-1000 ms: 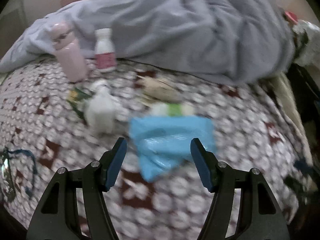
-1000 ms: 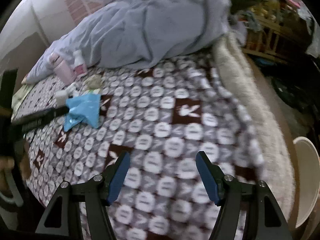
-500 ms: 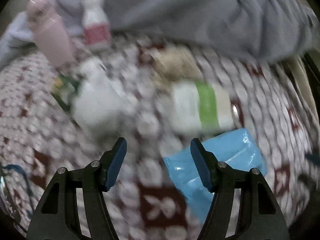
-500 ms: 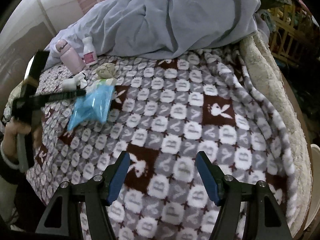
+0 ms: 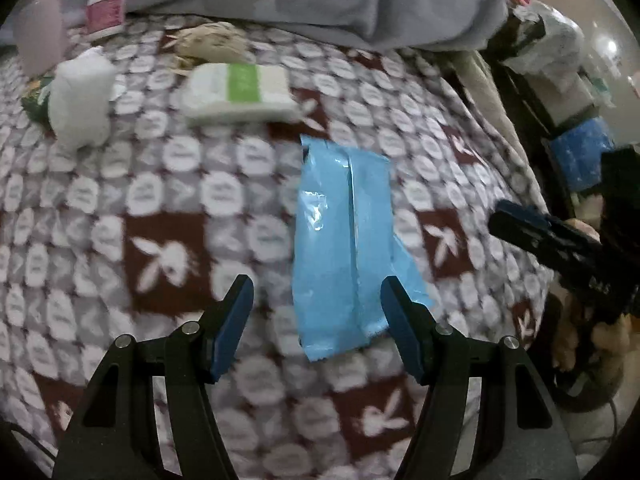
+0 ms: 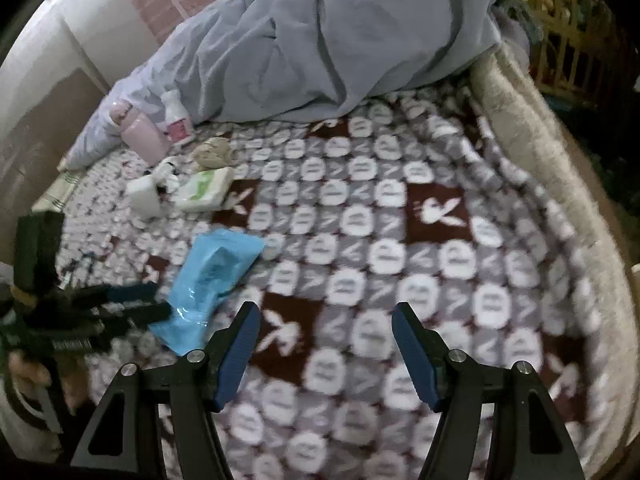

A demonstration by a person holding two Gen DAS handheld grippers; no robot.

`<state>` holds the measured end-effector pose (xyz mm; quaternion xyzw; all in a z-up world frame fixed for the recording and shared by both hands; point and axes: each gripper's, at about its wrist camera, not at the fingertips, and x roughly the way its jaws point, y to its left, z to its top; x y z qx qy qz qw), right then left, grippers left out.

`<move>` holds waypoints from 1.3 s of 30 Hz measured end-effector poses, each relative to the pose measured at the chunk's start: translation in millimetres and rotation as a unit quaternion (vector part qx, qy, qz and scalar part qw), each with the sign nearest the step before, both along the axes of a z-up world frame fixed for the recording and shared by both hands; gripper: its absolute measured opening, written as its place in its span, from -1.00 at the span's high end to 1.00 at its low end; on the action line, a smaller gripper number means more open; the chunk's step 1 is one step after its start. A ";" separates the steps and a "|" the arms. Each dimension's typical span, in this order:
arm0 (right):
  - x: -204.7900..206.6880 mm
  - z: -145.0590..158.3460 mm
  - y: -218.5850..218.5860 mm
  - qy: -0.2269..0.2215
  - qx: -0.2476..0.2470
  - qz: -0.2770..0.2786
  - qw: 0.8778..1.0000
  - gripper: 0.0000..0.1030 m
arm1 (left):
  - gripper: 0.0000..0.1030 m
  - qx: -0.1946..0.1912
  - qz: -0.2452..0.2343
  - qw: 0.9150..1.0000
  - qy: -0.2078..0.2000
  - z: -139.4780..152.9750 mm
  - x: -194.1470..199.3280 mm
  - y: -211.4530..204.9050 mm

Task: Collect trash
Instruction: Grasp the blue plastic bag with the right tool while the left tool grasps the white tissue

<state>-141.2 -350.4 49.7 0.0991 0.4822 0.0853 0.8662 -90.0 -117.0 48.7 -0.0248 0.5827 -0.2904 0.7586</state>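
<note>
A flat blue plastic wrapper [image 5: 344, 248] lies on the patterned blanket [image 5: 160, 200]. My left gripper [image 5: 318, 320] points down at it, open, with the wrapper's near end between its fingers, close to the right one and not pressed. In the right wrist view the same wrapper [image 6: 216, 280] lies left of centre with the left gripper [image 6: 148, 302] at its lower end. My right gripper [image 6: 326, 344] hangs open over bare blanket, nothing between its fingers. Farther back lie a white pack with a green band [image 5: 240, 92], a white crumpled wad [image 5: 80, 96] and a brown crumpled paper [image 5: 212, 42].
A pink bottle [image 6: 142, 140] and a white bottle with a pink label [image 6: 176, 118] stand by the heaped grey duvet [image 6: 320, 40]. A cream fleece border [image 6: 560, 184] runs along the bed's right edge, with dark clutter beyond. A hand [image 6: 24, 372] holds the left gripper.
The left gripper swung down and across towards the blue wrapper, whose near end now lies between its fingers. The right gripper's view tipped slightly; its jaws are unchanged.
</note>
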 end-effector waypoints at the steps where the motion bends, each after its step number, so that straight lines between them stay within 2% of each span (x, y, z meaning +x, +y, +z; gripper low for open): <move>1: 0.3 0.4 3.9 0.000 0.000 0.001 1.000 -0.29 | -0.26 0.001 0.000 1.000 -0.005 3.1 -3.5 0.3; 5: 6.4 3.1 27.4 0.003 0.023 0.021 1.000 -0.35 | -0.26 0.009 0.027 0.999 -0.037 21.6 -4.7 21.9; 9: 20.0 0.0 58.1 0.008 0.039 0.035 0.999 -0.46 | -0.26 0.052 0.069 0.993 -0.085 35.2 3.8 58.3; 11: 29.7 -6.6 75.5 0.019 0.042 0.040 0.998 -0.51 | -0.27 0.061 0.098 0.989 -0.096 37.4 11.7 78.8; 16: 48.5 -28.6 115.2 0.048 0.007 0.049 0.998 -0.51 | -0.27 0.044 0.182 0.978 -0.093 36.9 37.4 128.8; 18: 50.5 -35.6 124.5 0.049 0.002 0.053 0.997 -0.51 | -0.27 0.030 0.212 0.973 -0.090 36.0 51.6 140.8; 21: 49.1 -41.8 134.9 0.038 -0.039 0.067 0.996 -0.50 | -0.27 0.014 0.233 0.968 -0.092 36.5 66.3 145.5; 22: 47.4 -41.4 134.6 0.030 -0.043 0.069 0.996 -0.38 | -0.27 0.010 0.236 0.967 -0.096 37.5 72.2 143.9; 23: 45.3 -39.7 132.1 0.018 -0.051 0.069 0.996 -0.13 | -0.27 0.011 0.236 0.966 -0.101 38.5 76.6 141.8; 24: 44.6 -39.0 130.3 0.014 -0.055 0.067 0.996 0.00 | -0.27 0.014 0.235 0.966 -0.108 38.8 82.8 137.3; 26: 44.4 -37.9 120.2 0.016 -0.043 0.069 0.997 0.14 | -0.27 0.026 0.230 0.965 -0.124 36.4 91.5 127.7; 31: 44.1 -37.3 109.7 0.016 -0.031 0.078 0.996 0.15 | -0.27 0.060 0.200 0.965 -0.157 25.0 101.6 101.7; 34: 44.5 -37.8 109.5 0.019 -0.019 0.078 0.997 0.02 | -0.27 0.078 0.183 0.965 -0.169 16.0 104.9 91.2; 37: 44.9 -37.9 114.7 0.013 -0.032 0.084 0.996 0.00 | -0.25 0.102 0.167 0.964 -0.179 7.9 110.5 83.3; 38: 44.1 -38.0 115.3 0.008 -0.034 0.085 0.996 0.01 | -0.12 0.099 0.161 0.966 -0.178 6.3 111.8 82.6; 39: 44.0 -38.8 115.8 0.005 -0.034 0.085 0.996 0.05 | 0.32 0.092 0.158 0.967 -0.176 6.0 111.2 82.9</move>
